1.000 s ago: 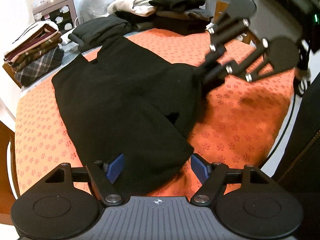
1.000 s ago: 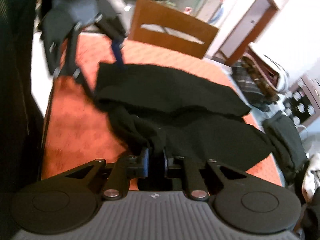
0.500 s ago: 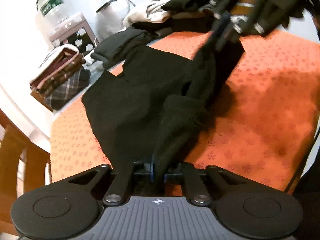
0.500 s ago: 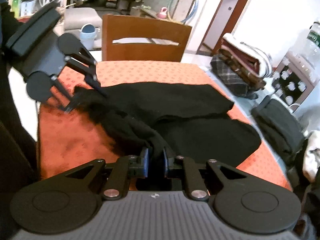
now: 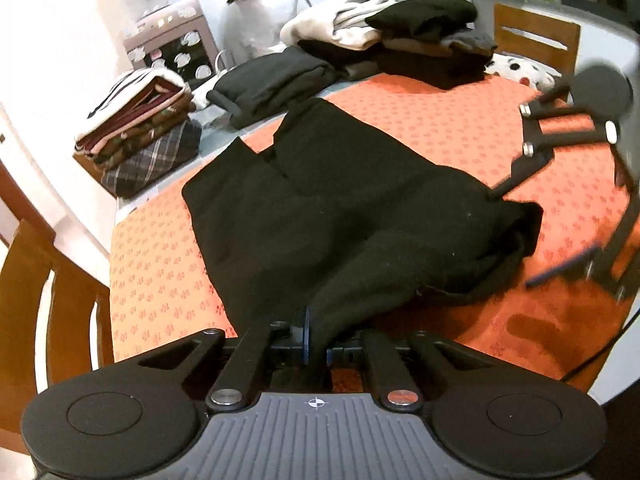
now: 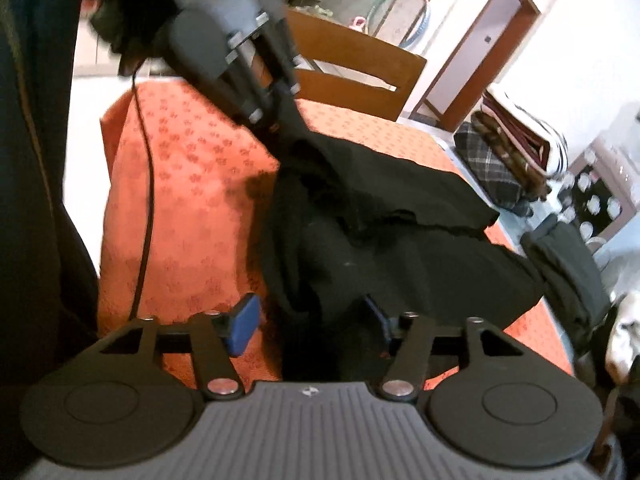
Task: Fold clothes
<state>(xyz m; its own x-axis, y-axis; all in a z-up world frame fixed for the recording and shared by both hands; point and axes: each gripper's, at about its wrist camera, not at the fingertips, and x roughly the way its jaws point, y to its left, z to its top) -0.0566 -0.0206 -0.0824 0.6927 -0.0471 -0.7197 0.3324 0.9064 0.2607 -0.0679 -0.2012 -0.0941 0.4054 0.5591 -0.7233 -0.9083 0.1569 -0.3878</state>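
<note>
A black garment lies folded over on the orange patterned tablecloth. My left gripper is shut on a bunched end of it at the near edge. In the right wrist view the same garment spreads ahead, and my right gripper is open, its blue pads on either side of a fold without pinching it. The right gripper also shows in the left wrist view, blurred, at the garment's right end. The left gripper shows in the right wrist view, holding the cloth's far end.
Folded clothes are stacked at the table's far side: a plaid and striped pile, a black bundle, and white and dark items. Wooden chairs stand at the table's edges. A cable hangs across the cloth.
My right gripper has opened and let go of the garment's end, which now lies on the table. My left gripper still holds its end and has lowered toward the table.
</note>
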